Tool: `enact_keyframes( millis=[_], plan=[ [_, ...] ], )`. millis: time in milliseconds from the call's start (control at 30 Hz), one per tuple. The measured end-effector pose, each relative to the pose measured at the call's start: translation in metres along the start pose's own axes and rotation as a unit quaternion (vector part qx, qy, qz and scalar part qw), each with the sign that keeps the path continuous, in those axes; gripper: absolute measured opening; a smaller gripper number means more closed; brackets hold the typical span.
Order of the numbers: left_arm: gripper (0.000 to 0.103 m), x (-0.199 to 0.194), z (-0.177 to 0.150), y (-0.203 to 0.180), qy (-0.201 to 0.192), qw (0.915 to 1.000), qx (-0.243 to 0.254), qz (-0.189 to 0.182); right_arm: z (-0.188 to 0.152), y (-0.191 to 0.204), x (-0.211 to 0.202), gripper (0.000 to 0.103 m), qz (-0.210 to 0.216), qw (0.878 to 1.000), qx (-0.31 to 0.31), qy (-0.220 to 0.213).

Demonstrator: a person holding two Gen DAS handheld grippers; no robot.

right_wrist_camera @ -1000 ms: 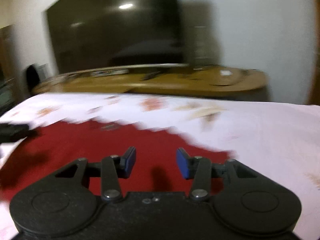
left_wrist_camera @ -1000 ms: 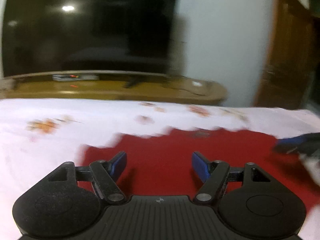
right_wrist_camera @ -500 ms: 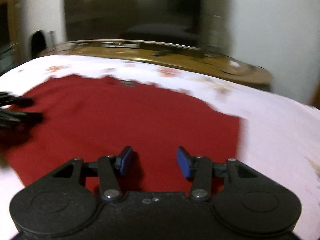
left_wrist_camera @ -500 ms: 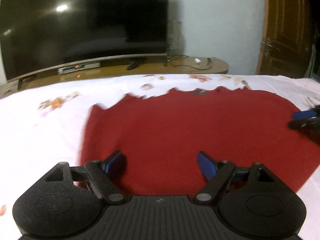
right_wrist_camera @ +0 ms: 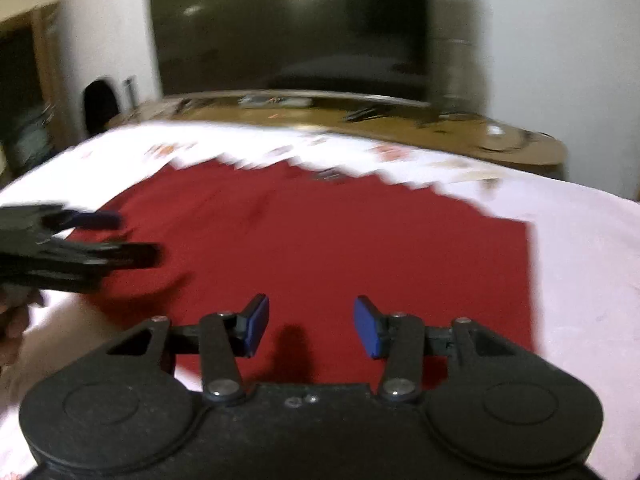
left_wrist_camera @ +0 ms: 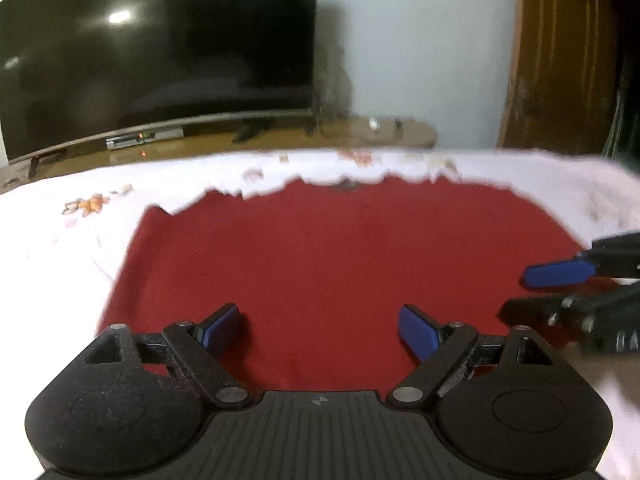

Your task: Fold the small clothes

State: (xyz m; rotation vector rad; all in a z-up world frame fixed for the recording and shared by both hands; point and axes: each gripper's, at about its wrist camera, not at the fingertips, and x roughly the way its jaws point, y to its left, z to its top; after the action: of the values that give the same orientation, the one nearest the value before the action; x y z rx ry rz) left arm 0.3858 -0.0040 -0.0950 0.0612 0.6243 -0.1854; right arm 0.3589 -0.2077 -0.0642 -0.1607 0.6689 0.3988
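White bed sheet (left_wrist_camera: 60,264) w/ faint orange flower print covers the whole work surface. Red cloth (left_wrist_camera: 320,264) lies flat on it, spread wide, filling the middle of both views; far edge looks jagged from blur. Its right side edge runs straight in the right wrist view, w/ bare sheet beyond. Small dark tag (right_wrist_camera: 330,175) sits at the far edge, approx. centre.

Behind the bed: big dark TV (left_wrist_camera: 160,52) on a long wooden stand (right_wrist_camera: 400,128), white wall, wooden door (left_wrist_camera: 560,56) at right in the left wrist view.

Left claw (left_wrist_camera: 319,326) low over the near part of the cloth, blue pads (left_wrist_camera: 219,330) spread wide apart, nothing between them. Right claw (right_wrist_camera: 311,326) also over the near edge of the cloth, blue pads parted, gap empty, shadow on the fabric below. Each claw shows up in the other's view at the frame side, over the cloth's side area; can't tell if either touches the fabric.
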Motion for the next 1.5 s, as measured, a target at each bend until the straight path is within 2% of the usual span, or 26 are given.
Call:
enact_keyframes(
  millis=[33, 133, 267, 333, 433, 567, 833, 900, 967, 1033, 1133, 1167, 1500],
  plan=[
    [0.086, 0.004, -0.004, -0.001, 0.013, 0.9998, 0.008, 0.013, -0.003, 0.011, 0.004, 0.047, 0.0, 1.0, -0.018, 0.008],
    [0.086, -0.004, -0.014, 0.012, 0.014, 0.9997, -0.002, 0.019, -0.014, 0.014, 0.007, 0.047, -0.019, 0.999, -0.039, 0.024],
    [0.087, -0.017, -0.024, 0.037, 0.017, 0.999, -0.015, 0.039, -0.028, -0.023, -0.011, 0.047, -0.036, 0.999, -0.001, 0.026],
    [0.087, -0.021, -0.029, 0.049, 0.018, 0.9986, -0.033, 0.038, -0.036, -0.04, -0.022, 0.047, -0.059, 0.998, 0.013, 0.03],
    [0.089, -0.021, -0.03, 0.05, 0.019, 0.9986, -0.027, 0.042, -0.048, -0.061, -0.033, 0.047, -0.07, 0.996, 0.053, 0.028],
    [0.091, -0.019, -0.032, 0.047, 0.017, 0.9982, -0.032, 0.048, -0.044, -0.049, -0.025, 0.05, -0.087, 0.995, 0.047, 0.033],
    [0.091, -0.027, -0.035, 0.045, 0.02, 0.998, -0.035, 0.049, -0.045, -0.058, -0.029, 0.05, -0.082, 0.994, 0.068, 0.036],
    [0.091, -0.033, -0.031, 0.044, 0.019, 0.9976, -0.038, 0.054, -0.043, -0.057, -0.031, 0.047, -0.085, 0.993, 0.068, 0.039],
    [0.091, -0.039, -0.033, 0.045, 0.012, 0.9973, -0.046, 0.056, -0.037, -0.054, -0.041, 0.047, -0.092, 0.993, 0.067, 0.026],
    [0.091, -0.036, -0.039, 0.047, 0.021, 0.9969, -0.049, 0.057, -0.038, -0.052, -0.05, 0.047, -0.091, 0.994, 0.067, 0.01],
    [0.092, -0.033, -0.041, 0.045, 0.021, 0.997, -0.043, 0.061, -0.053, -0.058, -0.037, 0.048, -0.091, 0.992, 0.076, 0.038],
    [0.092, -0.032, -0.04, 0.045, 0.024, 0.9969, -0.045, 0.06, -0.056, -0.06, -0.038, 0.048, -0.088, 0.993, 0.08, 0.027],
    [0.093, -0.03, -0.04, 0.049, 0.028, 0.997, -0.045, 0.056, -0.054, -0.062, -0.038, 0.048, -0.084, 0.993, 0.082, 0.03]
  ],
)
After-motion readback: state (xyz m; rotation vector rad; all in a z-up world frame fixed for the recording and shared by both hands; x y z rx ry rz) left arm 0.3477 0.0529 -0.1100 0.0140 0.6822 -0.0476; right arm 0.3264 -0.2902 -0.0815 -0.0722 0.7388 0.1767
